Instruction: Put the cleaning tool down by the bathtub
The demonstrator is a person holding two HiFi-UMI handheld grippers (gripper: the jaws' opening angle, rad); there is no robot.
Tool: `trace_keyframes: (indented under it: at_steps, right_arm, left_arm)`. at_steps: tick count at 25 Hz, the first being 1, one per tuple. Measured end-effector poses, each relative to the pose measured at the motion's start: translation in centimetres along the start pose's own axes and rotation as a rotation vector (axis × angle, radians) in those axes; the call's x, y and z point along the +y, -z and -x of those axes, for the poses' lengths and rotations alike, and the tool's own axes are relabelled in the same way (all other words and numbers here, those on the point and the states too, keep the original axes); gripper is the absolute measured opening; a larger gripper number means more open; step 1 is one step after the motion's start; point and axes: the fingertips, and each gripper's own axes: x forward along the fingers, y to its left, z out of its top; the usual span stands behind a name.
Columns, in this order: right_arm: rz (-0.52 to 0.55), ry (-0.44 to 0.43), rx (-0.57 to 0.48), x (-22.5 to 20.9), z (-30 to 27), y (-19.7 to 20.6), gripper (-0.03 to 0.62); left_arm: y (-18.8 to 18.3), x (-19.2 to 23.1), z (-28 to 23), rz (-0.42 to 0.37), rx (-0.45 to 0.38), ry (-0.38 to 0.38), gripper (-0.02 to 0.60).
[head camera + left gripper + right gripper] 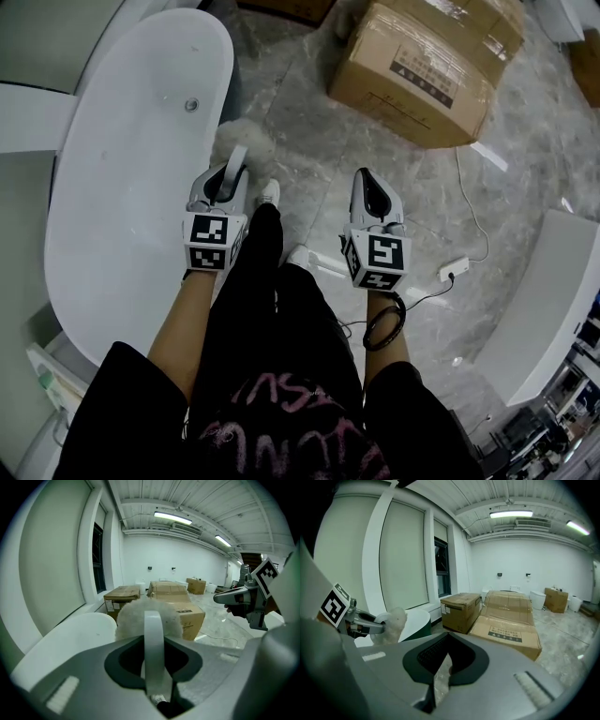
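The cleaning tool is a white handle [234, 167] ending in a fluffy white head [246, 141]. My left gripper [225, 180] is shut on the handle, holding it above the grey floor just right of the white bathtub [131, 159]. In the left gripper view the handle [153, 644] runs up between the jaws of the left gripper [154, 667] to the fluffy head [136, 617], with the bathtub [75, 637] to the left. My right gripper [367, 183] hangs further right, shut on nothing; in its own view the right gripper [442, 665] shows only a thin slit.
Large cardboard boxes [427, 61] lie on the marble floor ahead. A white power strip [454, 269] with its cable lies at the right, near a long white fixture [544, 300]. The person's legs and shoes [270, 193] are between the grippers.
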Motion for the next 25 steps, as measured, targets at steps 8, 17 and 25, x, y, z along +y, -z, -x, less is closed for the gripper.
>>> trace_keyframes:
  at_steps: [8, 17, 25]
  right_arm:
    - [-0.023, 0.010, 0.045, -0.8, -3.3, 3.7, 0.014]
    - [-0.064, 0.008, 0.068, -1.1, -7.8, 8.3, 0.015]
    - [-0.073, 0.010, 0.076, -1.6, -12.0, 13.6, 0.015]
  left_arm:
    - [3.5, 0.6, -4.0, 0.020, 0.051, 0.010, 0.083]
    - [8.2, 1.1, -9.0, 0.048, 0.096, 0.010, 0.083]
    - [14.0, 2.4, -13.5, 0.050, 0.127, -0.008, 0.083]
